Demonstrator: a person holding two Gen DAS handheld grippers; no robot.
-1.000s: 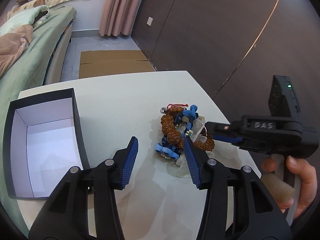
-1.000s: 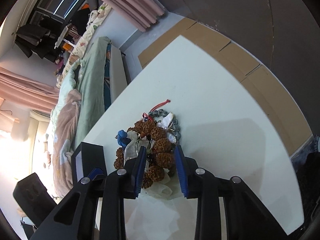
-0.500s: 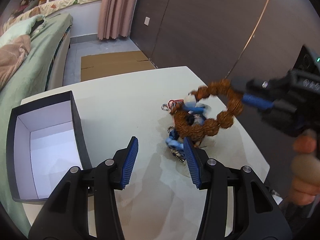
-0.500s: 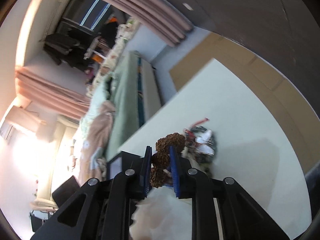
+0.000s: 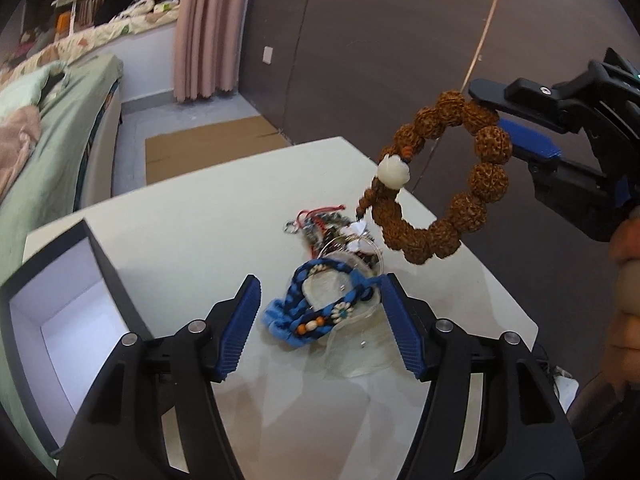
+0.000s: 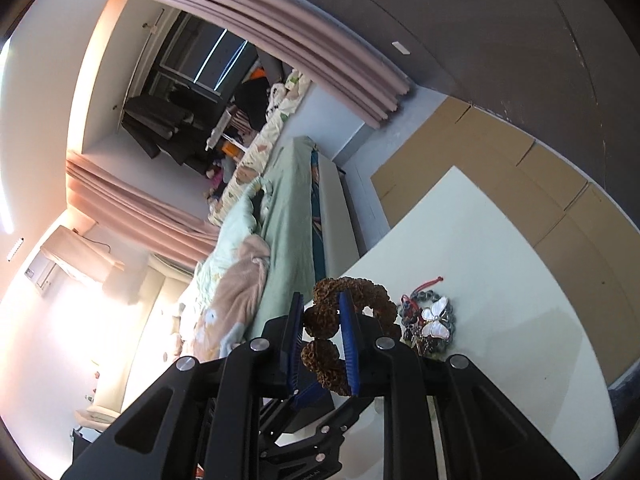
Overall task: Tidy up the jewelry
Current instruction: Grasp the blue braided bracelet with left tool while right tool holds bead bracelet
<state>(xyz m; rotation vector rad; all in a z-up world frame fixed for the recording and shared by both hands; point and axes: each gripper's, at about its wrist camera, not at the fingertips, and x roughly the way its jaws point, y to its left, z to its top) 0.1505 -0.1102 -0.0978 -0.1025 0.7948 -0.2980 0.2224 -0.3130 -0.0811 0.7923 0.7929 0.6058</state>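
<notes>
My right gripper [image 5: 490, 118] is shut on a brown seed-bead bracelet [image 5: 444, 184] with one white bead and holds it in the air above the table's right side; the bracelet also shows between its pads in the right wrist view [image 6: 324, 336]. My left gripper [image 5: 320, 320] is open and empty, just above a blue woven bracelet [image 5: 316, 304] lying on a clear plastic bag [image 5: 352, 344]. A pile of other jewelry [image 5: 328, 228] with a butterfly pendant [image 6: 436, 316] lies on the white table [image 5: 192, 240].
An open black box with a white inside [image 5: 60, 320] stands at the table's left edge. A bed with green bedding [image 5: 48, 128] lies beyond the table on the left. Flat cardboard [image 5: 208, 148] covers the floor behind the table. A dark wall [image 5: 380, 40] rises on the right.
My right gripper closed on the brown bead bracelet in the pile and lifted it up and to the right. The blue bracelet and bag now lie uncovered. My left gripper stayed open.
</notes>
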